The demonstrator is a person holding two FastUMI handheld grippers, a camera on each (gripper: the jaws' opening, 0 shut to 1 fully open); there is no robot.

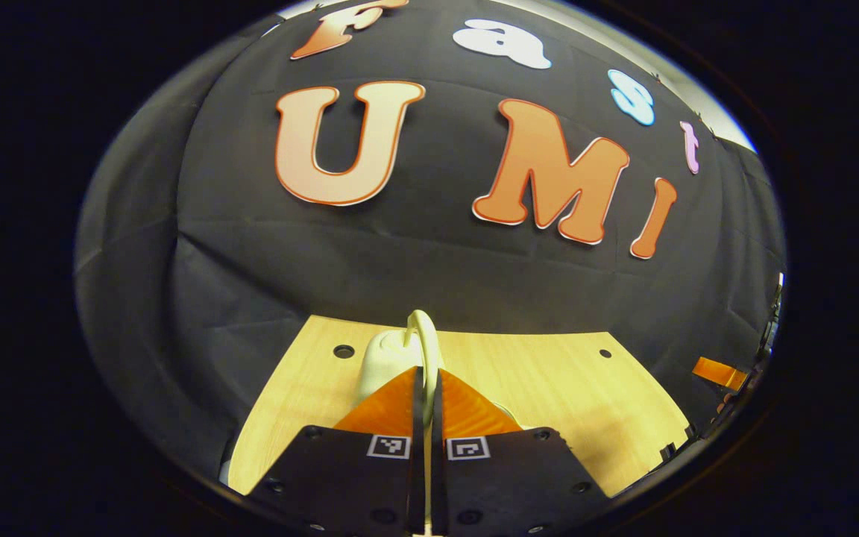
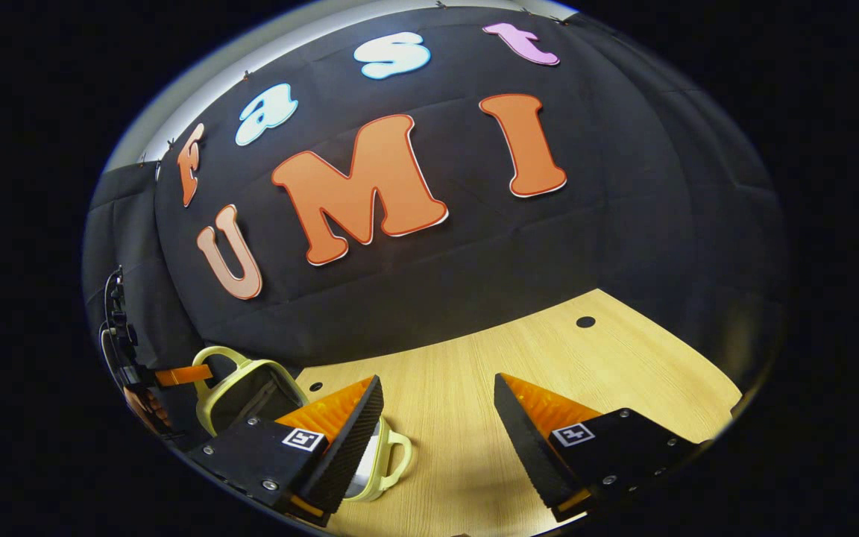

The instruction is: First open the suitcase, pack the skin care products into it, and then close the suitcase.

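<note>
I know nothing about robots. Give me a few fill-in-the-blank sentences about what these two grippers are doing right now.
1. The right gripper hangs over the table with its fingers ____.
2. The left gripper is closed on the looped ____ of the pale suitcase.
3. The tabletop is made of light ____.

Missing words: open; handle; wood.
</note>
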